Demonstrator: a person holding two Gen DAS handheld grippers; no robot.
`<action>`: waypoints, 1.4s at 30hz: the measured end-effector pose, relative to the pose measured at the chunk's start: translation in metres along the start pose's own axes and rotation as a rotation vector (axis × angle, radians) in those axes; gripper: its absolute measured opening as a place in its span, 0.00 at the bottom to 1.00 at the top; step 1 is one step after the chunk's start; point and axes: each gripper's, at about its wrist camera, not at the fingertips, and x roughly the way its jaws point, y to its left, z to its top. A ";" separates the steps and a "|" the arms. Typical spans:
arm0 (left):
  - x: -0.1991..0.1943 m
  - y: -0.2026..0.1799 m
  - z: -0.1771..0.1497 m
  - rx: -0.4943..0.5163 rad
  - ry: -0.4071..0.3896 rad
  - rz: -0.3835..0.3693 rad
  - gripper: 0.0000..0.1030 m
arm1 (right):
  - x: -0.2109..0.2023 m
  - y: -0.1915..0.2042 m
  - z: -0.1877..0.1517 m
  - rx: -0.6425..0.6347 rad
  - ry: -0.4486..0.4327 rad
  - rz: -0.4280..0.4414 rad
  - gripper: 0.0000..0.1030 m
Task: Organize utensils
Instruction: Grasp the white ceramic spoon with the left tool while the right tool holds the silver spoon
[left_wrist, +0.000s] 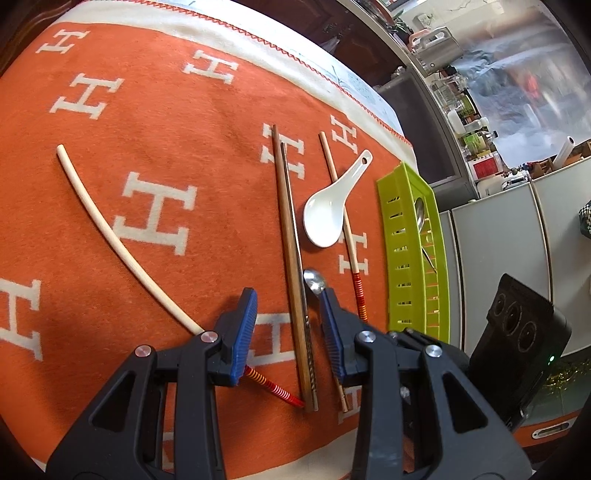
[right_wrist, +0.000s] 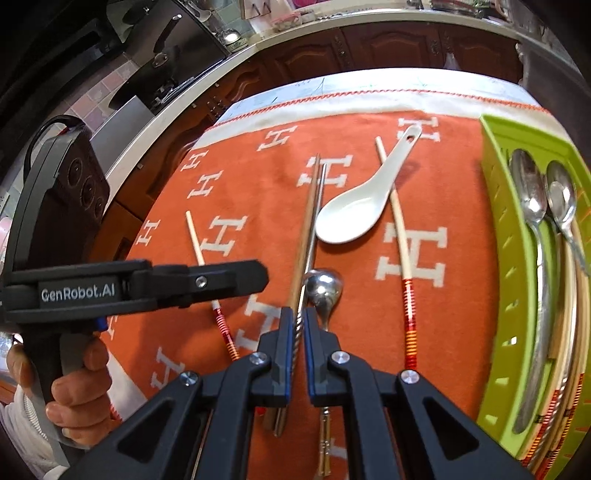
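Observation:
A brown wooden chopstick (left_wrist: 286, 221) and a metal chopstick (right_wrist: 298, 332) with a twisted end lie side by side on the orange cloth (left_wrist: 166, 118). My right gripper (right_wrist: 298, 317) is shut on the metal one near its twisted end. Hovering over the same pair, my left gripper (left_wrist: 288, 299) is open, its blue pads (left_wrist: 251, 310) apart from both sticks. A small metal spoon (right_wrist: 323, 288) lies just right of the pair. A white ceramic spoon (right_wrist: 351, 214) rests across a cream chopstick (right_wrist: 400, 229) with a red-banded end. Another cream chopstick (left_wrist: 99, 218) lies to the left.
A lime-green slotted basket (right_wrist: 495, 258) at the cloth's right edge holds two metal spoons (right_wrist: 532, 199) and some chopsticks. A hand (right_wrist: 81, 391) grips the left tool's handle at the lower left. Dark wooden cabinets (right_wrist: 388, 48) and a counter stand beyond the table.

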 end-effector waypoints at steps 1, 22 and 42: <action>-0.001 0.001 -0.001 0.001 0.000 0.000 0.31 | -0.001 0.001 0.000 -0.009 -0.003 -0.012 0.06; -0.007 0.017 -0.001 -0.029 -0.011 -0.002 0.31 | 0.025 0.026 0.001 -0.209 -0.002 -0.286 0.17; -0.008 0.010 0.000 0.001 -0.014 0.020 0.31 | 0.006 -0.011 0.006 0.018 -0.042 -0.078 0.02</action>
